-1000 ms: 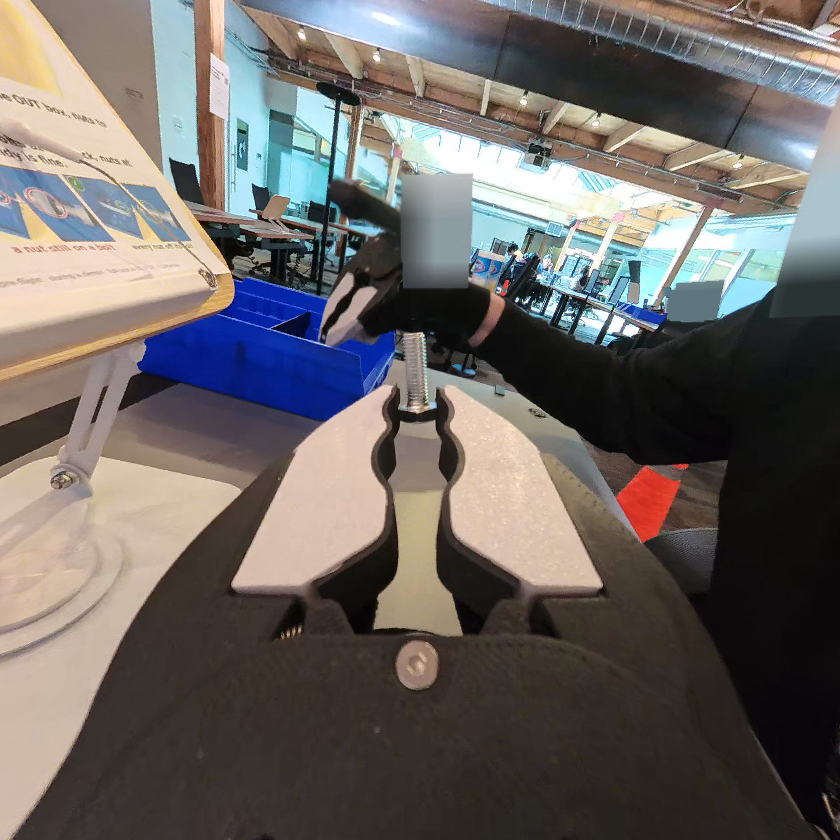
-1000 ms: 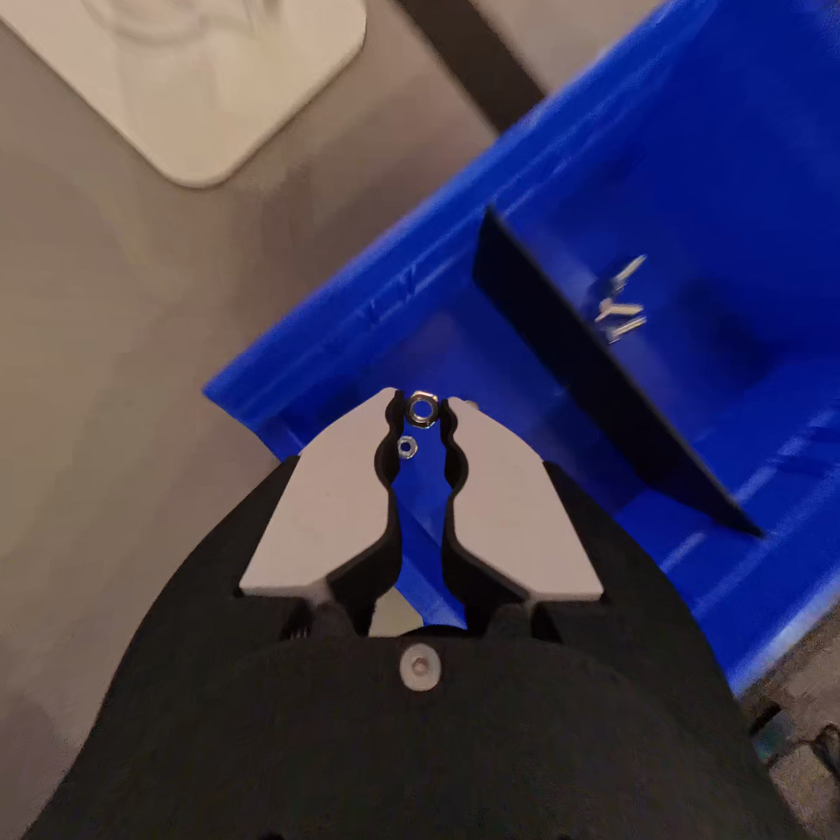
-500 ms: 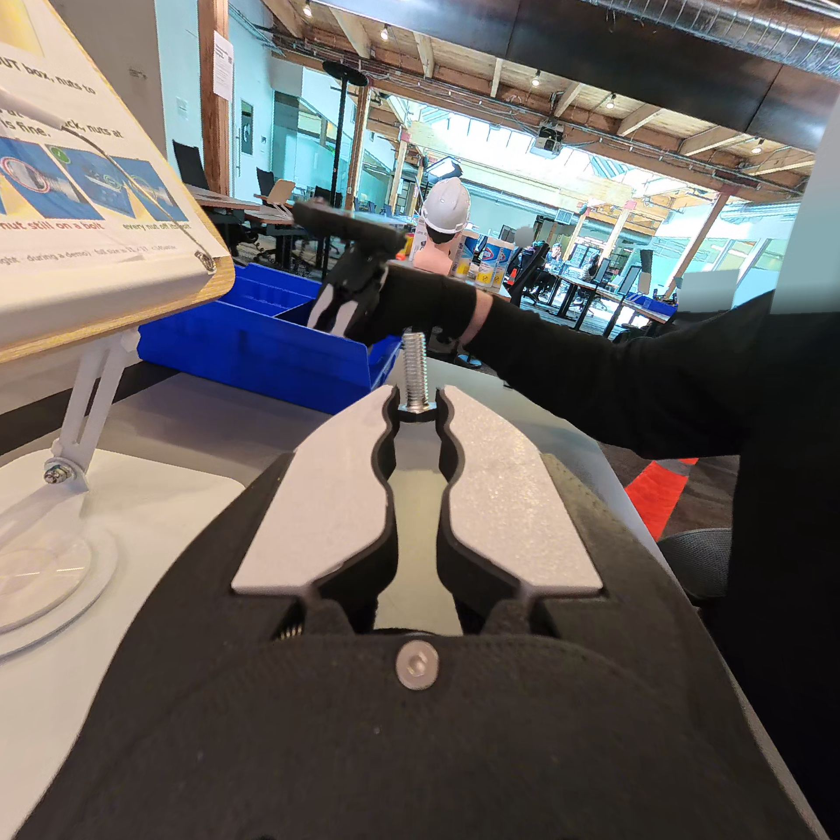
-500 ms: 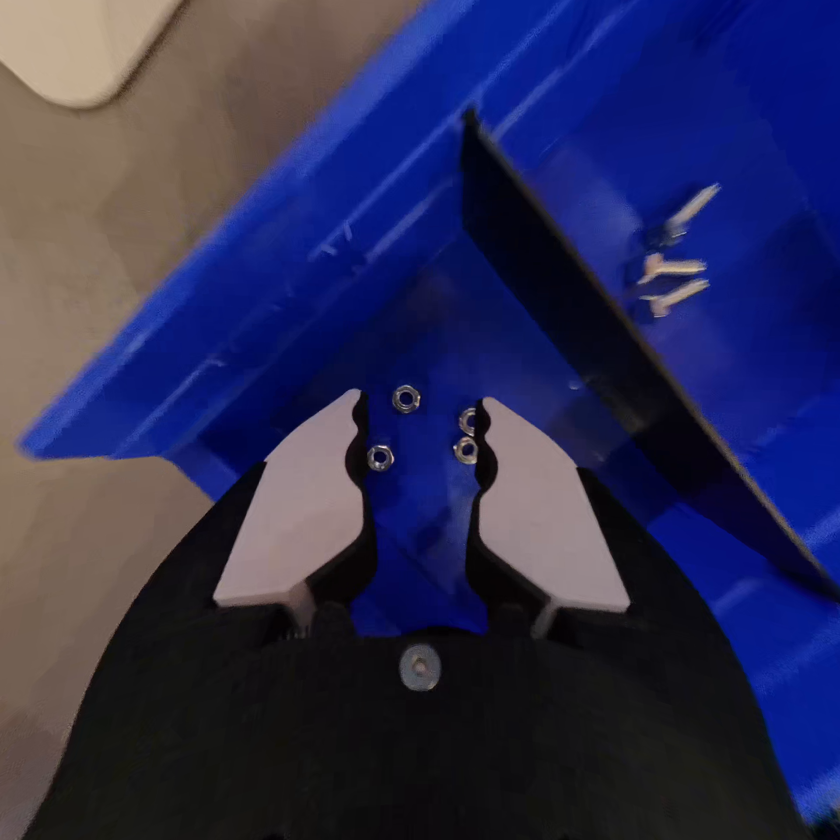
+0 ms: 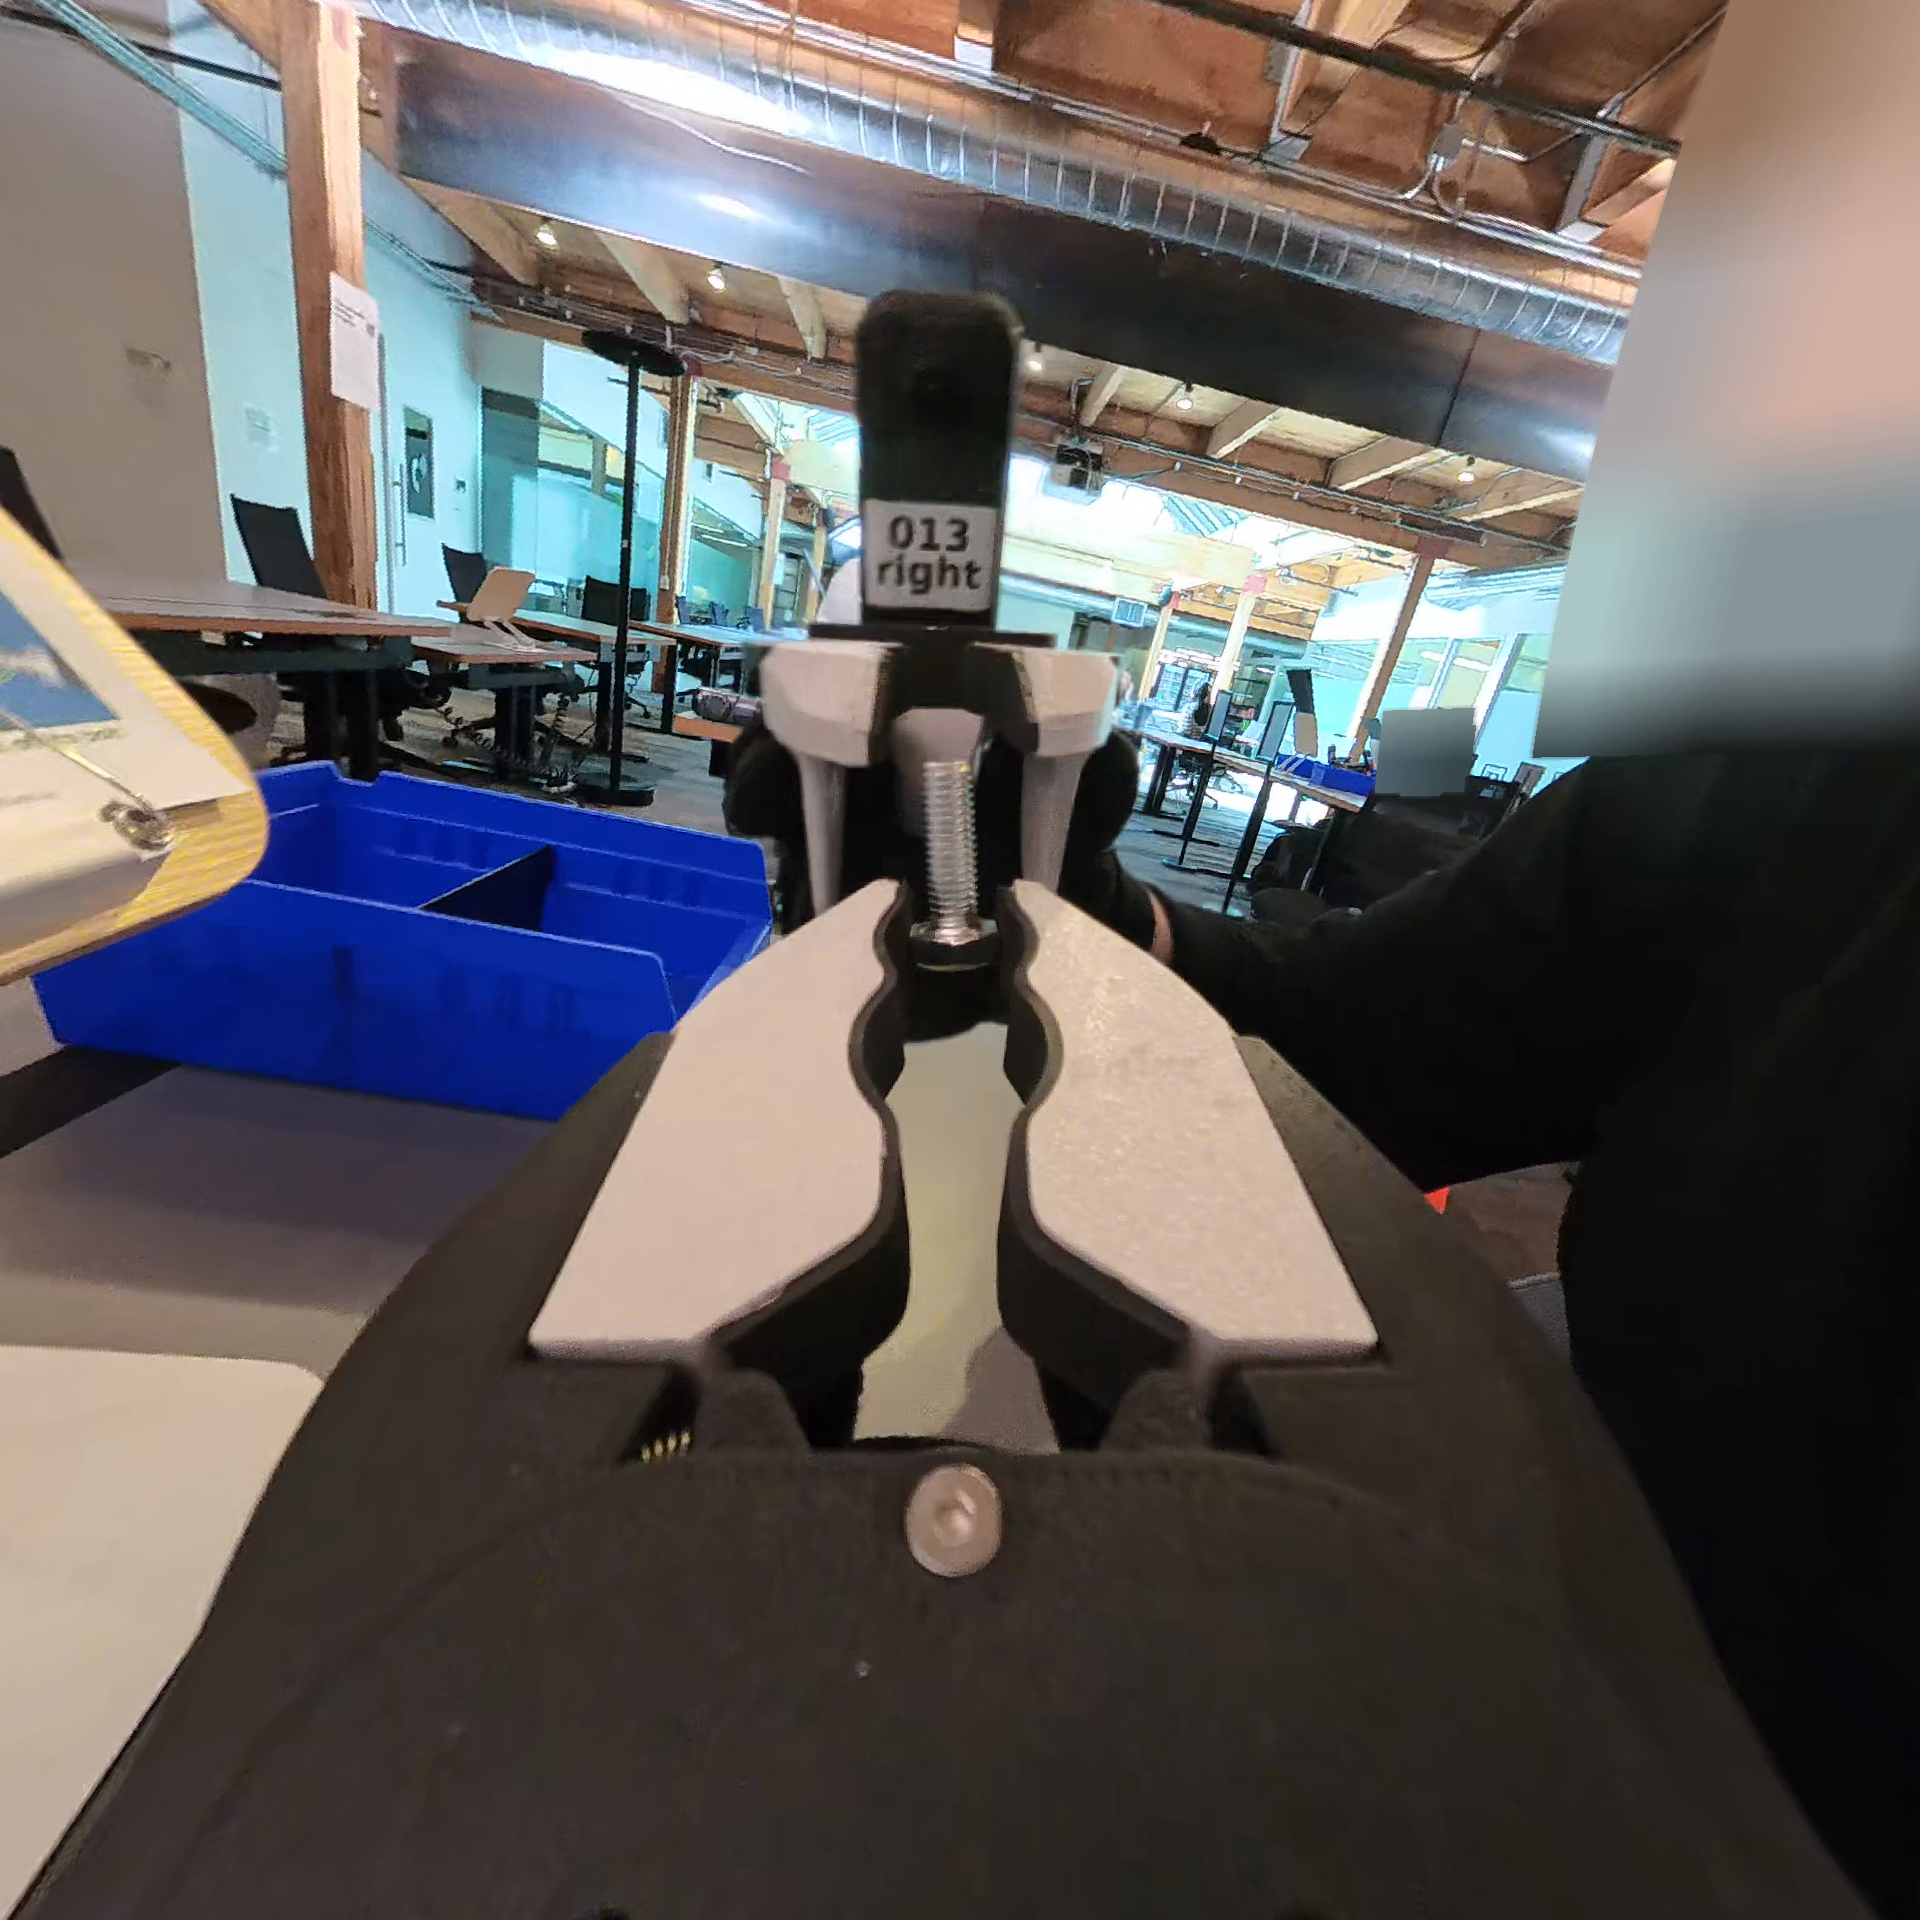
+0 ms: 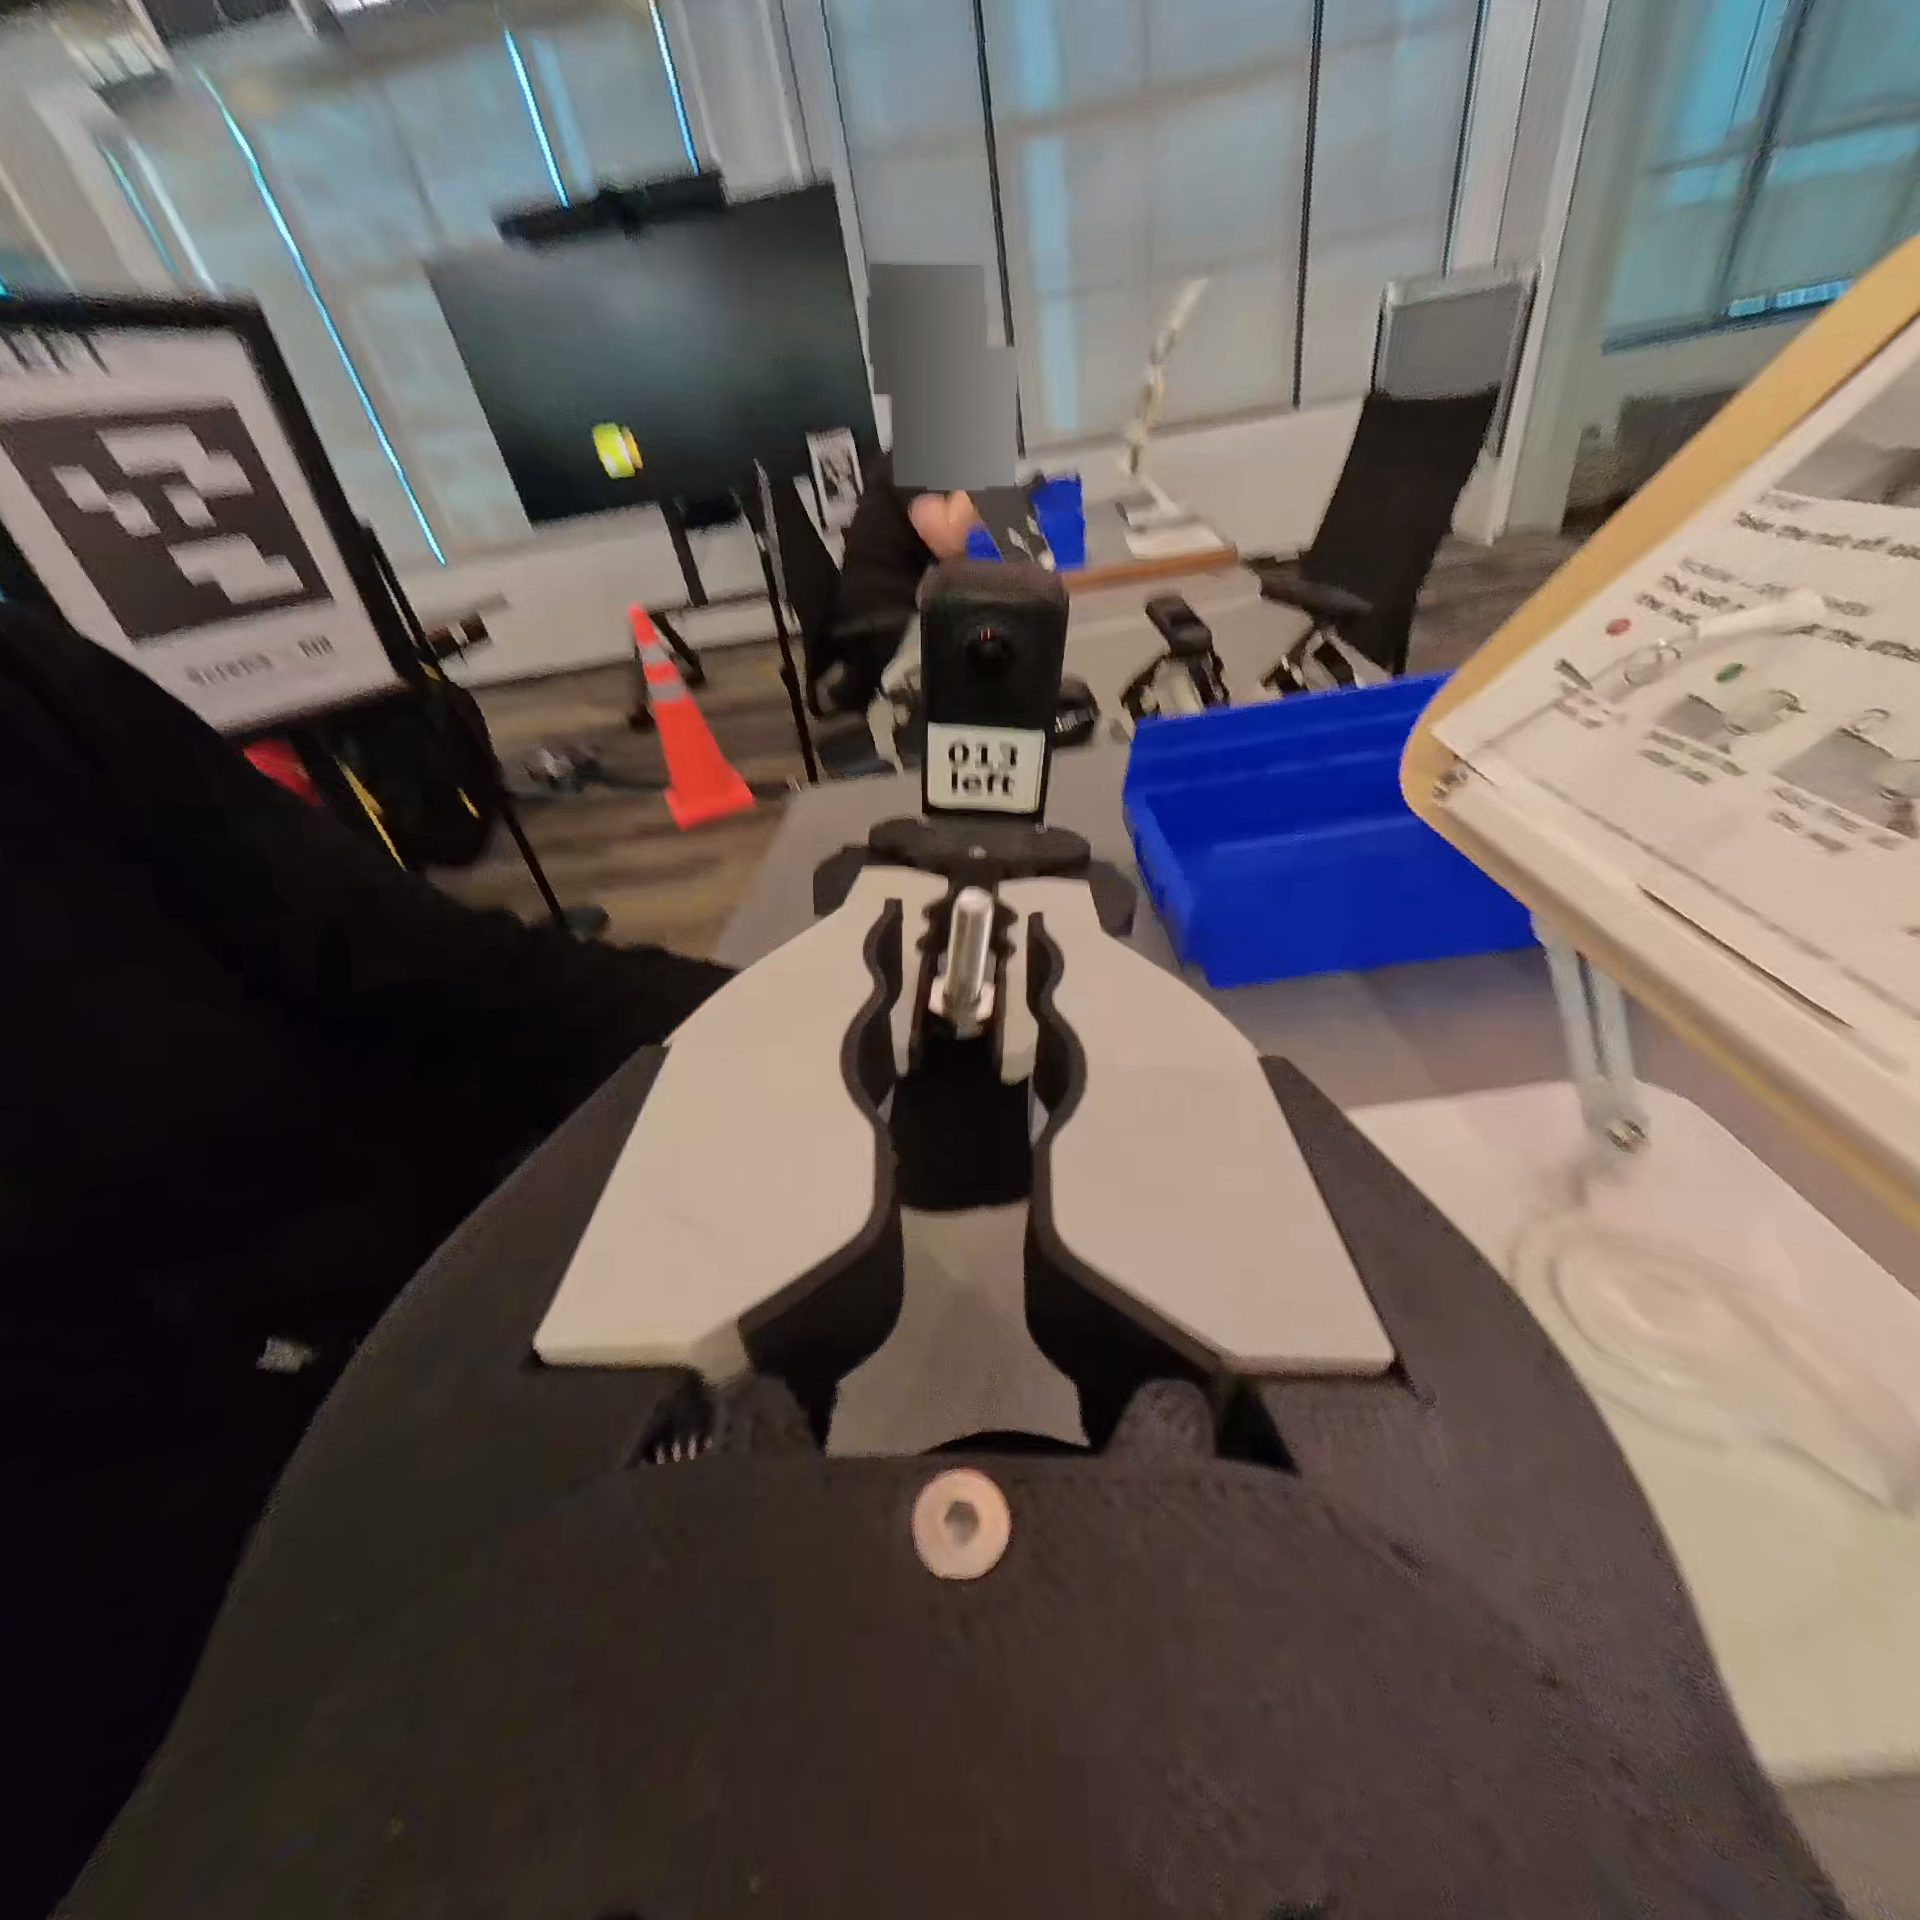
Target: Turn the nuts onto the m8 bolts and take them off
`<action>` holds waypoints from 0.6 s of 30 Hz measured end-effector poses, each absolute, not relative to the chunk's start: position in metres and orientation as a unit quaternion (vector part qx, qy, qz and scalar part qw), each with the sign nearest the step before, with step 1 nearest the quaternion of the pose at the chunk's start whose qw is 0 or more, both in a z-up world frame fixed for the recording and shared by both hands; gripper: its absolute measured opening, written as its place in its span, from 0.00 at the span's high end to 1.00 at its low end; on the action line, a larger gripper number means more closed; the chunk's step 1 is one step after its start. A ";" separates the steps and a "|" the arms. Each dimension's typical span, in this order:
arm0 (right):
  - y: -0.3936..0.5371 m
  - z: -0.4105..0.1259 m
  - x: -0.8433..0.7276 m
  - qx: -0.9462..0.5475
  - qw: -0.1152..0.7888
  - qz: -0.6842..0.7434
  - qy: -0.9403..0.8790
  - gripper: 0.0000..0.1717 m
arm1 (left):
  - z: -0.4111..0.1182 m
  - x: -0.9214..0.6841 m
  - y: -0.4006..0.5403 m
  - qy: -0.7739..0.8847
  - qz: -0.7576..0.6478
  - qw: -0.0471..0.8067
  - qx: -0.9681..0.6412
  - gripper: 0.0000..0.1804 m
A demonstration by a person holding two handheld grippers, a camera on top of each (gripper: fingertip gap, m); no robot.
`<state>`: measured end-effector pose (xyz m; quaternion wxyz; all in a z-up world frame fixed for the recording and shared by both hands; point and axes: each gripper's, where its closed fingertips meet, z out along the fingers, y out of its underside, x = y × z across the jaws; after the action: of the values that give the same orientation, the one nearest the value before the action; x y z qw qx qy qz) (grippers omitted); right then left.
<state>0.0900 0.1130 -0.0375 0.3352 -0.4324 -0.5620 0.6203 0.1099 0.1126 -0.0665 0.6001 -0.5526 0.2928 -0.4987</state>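
Compared with half a second ago, the right gripper (image 5: 930, 862) is no longer held spread wide over the nuts in the blue bin (image 5: 416, 935). It is now presented directly opposite the left gripper (image 5: 951, 925), with its fingers set closer together. The clamp of the left gripper on the bolt is unchanged.

In the left wrist view, the instruction board (image 5: 104, 810) is seen at the far left, and the bin is positioned beside it on the grey table (image 5: 260, 1195). At centre, the hex head of the M8 bolt (image 5: 951, 831) is gripped between both left pads, and the threaded shank is held upright. The right gripper is pointed downward over it. Its two fingers (image 5: 821, 821) are placed apart on either side of the shank, and a gap is visible on each side. At right, a black sleeve (image 5: 1455, 935) is extended toward the right gripper.
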 end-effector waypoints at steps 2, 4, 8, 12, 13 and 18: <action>0.113 -0.045 0.080 -0.439 0.329 0.625 -0.555 0.87 | -0.066 0.113 0.111 0.300 -0.493 0.600 -0.553 0.92; 0.109 -0.043 0.077 -0.428 0.317 0.646 -0.547 0.89 | -0.065 0.111 0.111 0.300 -0.495 0.601 -0.551 0.92; 0.100 -0.046 0.073 -0.413 0.301 0.663 -0.548 0.96 | -0.066 0.111 0.111 0.307 -0.487 0.601 -0.555 0.92; 0.102 -0.045 0.074 -0.410 0.309 0.664 -0.544 0.96 | -0.064 0.110 0.111 0.302 -0.495 0.602 -0.548 0.92; 0.103 -0.043 0.077 -0.409 0.314 0.660 -0.545 0.96 | -0.061 0.109 0.110 0.302 -0.499 0.605 -0.542 0.92; 0.153 0.006 0.119 -0.416 0.421 0.617 -0.519 0.96 | -0.056 0.085 0.113 0.280 -0.476 0.627 -0.550 0.89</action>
<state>0.1191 0.1531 0.0061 0.4205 -0.4165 -0.5185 0.6172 0.0853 0.1131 -0.0564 0.6267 -0.5501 0.2797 -0.4757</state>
